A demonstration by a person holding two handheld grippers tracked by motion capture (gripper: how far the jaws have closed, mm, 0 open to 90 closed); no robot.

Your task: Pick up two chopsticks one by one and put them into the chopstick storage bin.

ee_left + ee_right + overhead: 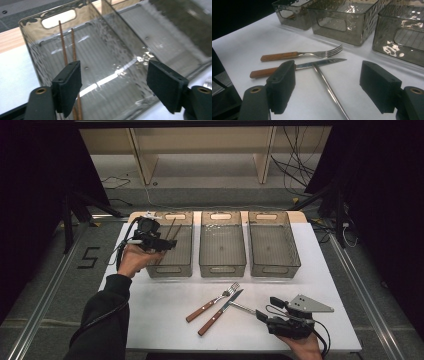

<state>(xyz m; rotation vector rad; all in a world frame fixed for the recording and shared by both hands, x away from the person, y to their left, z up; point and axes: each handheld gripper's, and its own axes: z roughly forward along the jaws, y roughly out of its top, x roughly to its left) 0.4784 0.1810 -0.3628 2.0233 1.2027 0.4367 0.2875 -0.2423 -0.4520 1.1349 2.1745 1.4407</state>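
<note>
White table [165, 320], three clear bins along its far edge.
Left gripper [167, 245], jaws spread and empty, hangs over the upper-left bin [172, 269] holding chopsticks [64, 50]; right gripper [260, 314], jaws spread, lower right.

Open table in front, bins across the back

The near white table [165, 320] is blocked only by the fork [213, 302] and knife [220, 312]; three bins [222, 265] are ranged closely behind, narrow gaps being left between them.
</note>
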